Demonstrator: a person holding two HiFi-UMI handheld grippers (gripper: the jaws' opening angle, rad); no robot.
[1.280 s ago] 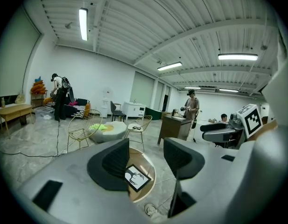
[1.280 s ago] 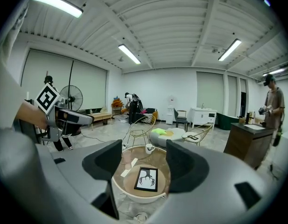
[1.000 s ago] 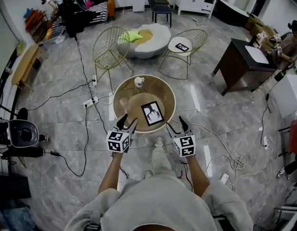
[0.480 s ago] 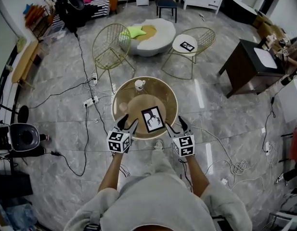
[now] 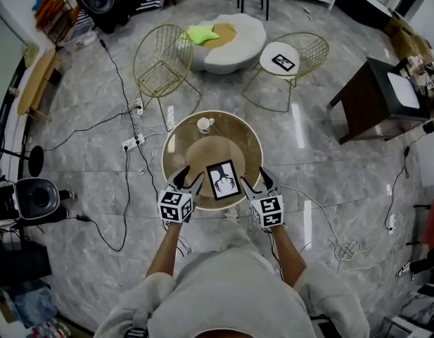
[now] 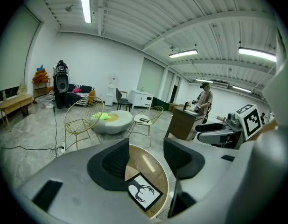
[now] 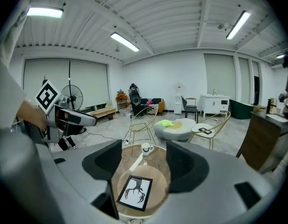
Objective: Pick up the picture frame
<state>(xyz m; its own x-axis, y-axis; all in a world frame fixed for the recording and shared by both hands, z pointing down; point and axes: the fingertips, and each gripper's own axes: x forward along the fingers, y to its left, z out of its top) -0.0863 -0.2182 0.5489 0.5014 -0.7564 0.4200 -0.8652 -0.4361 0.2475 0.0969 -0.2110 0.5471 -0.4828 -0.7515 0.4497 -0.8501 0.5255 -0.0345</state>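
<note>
A black picture frame [image 5: 223, 179] with a white sheet and a dark antler drawing lies flat on the near part of a round glass table [image 5: 176, 144]. It also shows in the left gripper view as the frame [image 6: 143, 196] and in the right gripper view as the frame [image 7: 135, 192]. My left gripper [image 5: 187, 180] hovers open at the frame's left, above the table's near edge. At the frame's right my right gripper [image 5: 254, 182] is open too. Neither touches the frame.
A white mug [image 5: 203, 124] stands at the table's far side. Two gold wire chairs [image 5: 161, 65] [image 5: 301, 58] and a pale round pouf [image 5: 227, 42] stand beyond. Cables and a power strip [image 5: 130, 145] lie on the floor at left. A dark desk [image 5: 375, 97] stands at right.
The view has drawn closer over the table, so the frame now lies between both grippers. Both grippers stay open, at about the same spacing.
</note>
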